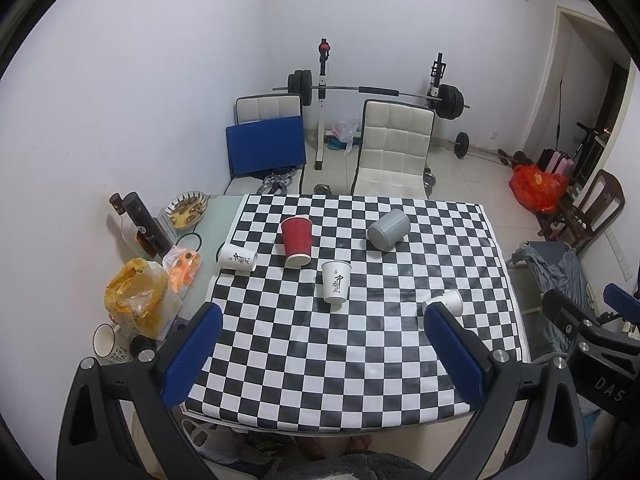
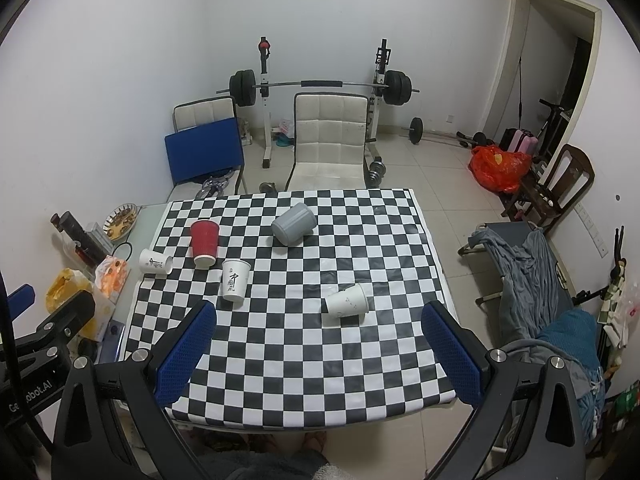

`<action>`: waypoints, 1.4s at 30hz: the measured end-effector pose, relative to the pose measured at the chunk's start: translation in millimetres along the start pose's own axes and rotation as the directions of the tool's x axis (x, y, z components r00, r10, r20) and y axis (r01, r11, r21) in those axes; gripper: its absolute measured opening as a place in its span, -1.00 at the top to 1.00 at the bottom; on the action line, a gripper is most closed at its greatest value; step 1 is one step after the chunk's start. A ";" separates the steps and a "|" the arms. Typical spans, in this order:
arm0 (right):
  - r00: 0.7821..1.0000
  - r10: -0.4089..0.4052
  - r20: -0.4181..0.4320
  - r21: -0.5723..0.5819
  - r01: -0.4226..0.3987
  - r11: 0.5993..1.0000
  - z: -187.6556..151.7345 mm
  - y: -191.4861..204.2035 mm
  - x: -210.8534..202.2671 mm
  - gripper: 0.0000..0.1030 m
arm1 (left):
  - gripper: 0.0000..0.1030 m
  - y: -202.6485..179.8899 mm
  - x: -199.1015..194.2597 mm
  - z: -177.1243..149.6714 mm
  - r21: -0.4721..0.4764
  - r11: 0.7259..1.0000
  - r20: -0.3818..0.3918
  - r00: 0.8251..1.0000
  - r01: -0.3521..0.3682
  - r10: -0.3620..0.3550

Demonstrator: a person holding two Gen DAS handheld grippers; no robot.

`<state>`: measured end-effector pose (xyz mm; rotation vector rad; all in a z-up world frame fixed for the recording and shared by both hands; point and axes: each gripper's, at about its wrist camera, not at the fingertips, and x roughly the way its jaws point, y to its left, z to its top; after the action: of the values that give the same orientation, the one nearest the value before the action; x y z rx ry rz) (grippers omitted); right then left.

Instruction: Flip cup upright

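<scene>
Several cups sit on the checkered table [image 1: 360, 360] [image 2: 300, 360]. A red cup [image 1: 296, 241] [image 2: 204, 243] stands upside down. A white printed cup [image 1: 336, 282] [image 2: 235, 279] stands upright. A grey cup [image 1: 389, 229] [image 2: 294, 223] lies on its side. A white cup [image 1: 238, 257] [image 2: 155, 261] lies on its side at the left edge. Another white cup [image 1: 447, 303] [image 2: 346, 300] lies on its side near the right. My left gripper [image 1: 322, 354] and right gripper [image 2: 320, 354] are open and empty, above the table's near edge.
Bottles [image 1: 144, 224], a snack bowl [image 1: 187, 210], bags [image 1: 136, 296] and a mug [image 1: 107, 342] crowd the table's left strip. Two white chairs [image 1: 394, 148] and a barbell rack [image 1: 372, 92] stand behind. A cot with clothes [image 2: 532, 276] is at the right.
</scene>
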<state>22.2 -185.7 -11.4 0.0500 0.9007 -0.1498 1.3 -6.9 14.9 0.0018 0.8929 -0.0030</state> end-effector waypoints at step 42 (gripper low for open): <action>0.978 0.028 -0.205 0.093 -0.009 0.996 3.6 -62.3 179.7 -1.00 | -1.00 -43.2 137.0 15.9 0.060 0.973 -0.080 0.970 -0.224 0.229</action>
<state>125.5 -267.3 -148.8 0.1612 1.1000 -0.1709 99.4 -50.4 -81.8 0.1528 0.9748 0.1891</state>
